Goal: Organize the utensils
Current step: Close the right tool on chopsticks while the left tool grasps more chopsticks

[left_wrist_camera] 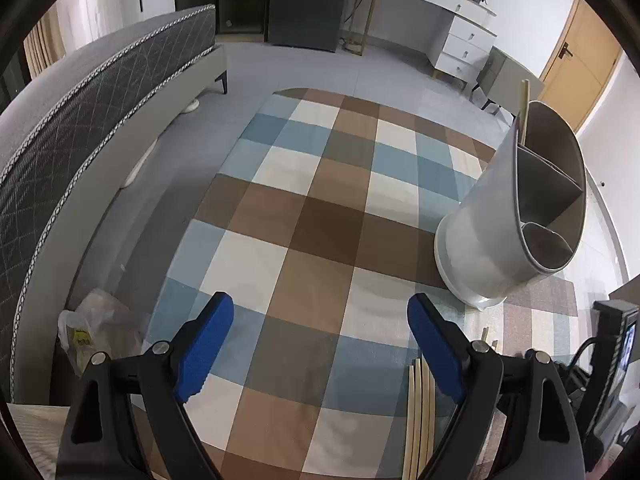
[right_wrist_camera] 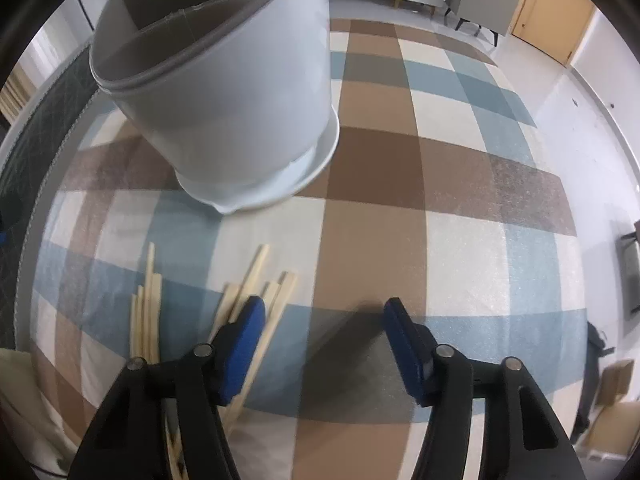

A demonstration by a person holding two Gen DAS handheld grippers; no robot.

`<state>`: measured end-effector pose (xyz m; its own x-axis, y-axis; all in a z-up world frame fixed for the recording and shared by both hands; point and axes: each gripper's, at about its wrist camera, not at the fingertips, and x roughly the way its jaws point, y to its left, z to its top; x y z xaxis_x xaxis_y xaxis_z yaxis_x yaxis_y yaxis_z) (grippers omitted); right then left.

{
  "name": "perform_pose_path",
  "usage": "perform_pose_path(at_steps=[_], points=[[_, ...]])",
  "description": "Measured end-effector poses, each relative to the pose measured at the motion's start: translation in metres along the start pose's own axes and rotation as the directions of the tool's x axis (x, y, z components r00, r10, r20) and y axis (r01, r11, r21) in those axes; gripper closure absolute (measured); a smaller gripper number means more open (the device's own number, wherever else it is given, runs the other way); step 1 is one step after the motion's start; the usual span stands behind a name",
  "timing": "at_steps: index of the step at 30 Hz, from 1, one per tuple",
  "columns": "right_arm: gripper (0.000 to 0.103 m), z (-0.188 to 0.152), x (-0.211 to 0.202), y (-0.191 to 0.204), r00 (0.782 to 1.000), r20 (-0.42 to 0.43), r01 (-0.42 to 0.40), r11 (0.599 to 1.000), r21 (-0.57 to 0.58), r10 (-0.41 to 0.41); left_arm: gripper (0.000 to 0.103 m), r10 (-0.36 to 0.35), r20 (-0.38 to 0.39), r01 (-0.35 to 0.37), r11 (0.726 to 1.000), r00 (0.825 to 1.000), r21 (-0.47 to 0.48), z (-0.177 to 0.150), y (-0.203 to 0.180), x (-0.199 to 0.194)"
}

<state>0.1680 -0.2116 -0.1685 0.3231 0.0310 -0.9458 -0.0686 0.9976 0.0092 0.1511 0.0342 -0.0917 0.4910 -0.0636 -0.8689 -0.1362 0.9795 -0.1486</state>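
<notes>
A: Chopsticks [right_wrist_camera: 256,300] lie loose on the checked rug [right_wrist_camera: 372,240], fanned out at about seven o'clock in the right wrist view, with a second bundle [right_wrist_camera: 146,312] further toward eight. One stick [left_wrist_camera: 524,108] already stands in the white holder [right_wrist_camera: 240,92].

B: And the holder sits where?

A: At eleven o'clock from the right gripper [right_wrist_camera: 324,344], upright on the rug, just beyond the sticks' tips.

B: Has the gripper got anything?

A: No. Its jaws stand partly open with only rug between them; the left pad [right_wrist_camera: 240,352] overlaps the fan, the other sits clear. Closing here would likely pinch nothing, or nudge the fan sideways.

B: Other risks?

A: The sticks lie flat and crossed, so a grab may lift two, or tip one out. The left gripper [left_wrist_camera: 320,348] hangs wide open and empty, with sticks under its right pad [left_wrist_camera: 436,356].
</notes>
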Motion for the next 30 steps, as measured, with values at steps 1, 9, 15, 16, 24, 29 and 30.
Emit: perform_pose_path(at_steps=[1,9,15,16,24,29,30], points=[[0.046,0.000,-0.001,0.001,1.000,0.000,0.002,1.000,-0.002,-0.002,0.017,-0.001,-0.009,0.001,1.000,1.000,-0.004,0.000,0.001,0.001],[0.059,-0.001,-0.004,0.004,1.000,-0.020,0.015,1.000,-0.005,-0.015,0.017,0.002,-0.027,-0.003,1.000,1.000,-0.024,0.001,0.005,0.002],[0.061,0.008,0.004,0.009,0.997,-0.063,0.043,0.999,-0.014,-0.044,0.017,-0.010,-0.044,0.009,0.999,0.999,-0.032,0.002,0.009,0.004],[0.062,0.011,0.005,0.010,0.997,-0.054,0.048,0.999,-0.012,-0.049,0.017,-0.025,-0.044,0.024,0.999,0.999,-0.030,0.003,0.009,0.004],[0.062,0.023,0.007,0.016,0.998,-0.053,0.035,0.999,-0.040,-0.037,0.017,-0.024,-0.102,0.018,0.998,0.995,-0.056,0.003,0.019,0.012],[0.085,0.017,0.005,0.007,1.000,-0.019,-0.007,0.999,-0.045,0.006,0.018,-0.061,-0.128,0.059,0.998,0.990,-0.019,-0.004,0.013,0.013],[0.094,0.015,0.004,0.004,1.000,-0.014,-0.023,0.999,-0.036,0.022,0.018,-0.067,-0.129,0.066,0.998,0.989,-0.006,-0.006,0.011,0.013]])
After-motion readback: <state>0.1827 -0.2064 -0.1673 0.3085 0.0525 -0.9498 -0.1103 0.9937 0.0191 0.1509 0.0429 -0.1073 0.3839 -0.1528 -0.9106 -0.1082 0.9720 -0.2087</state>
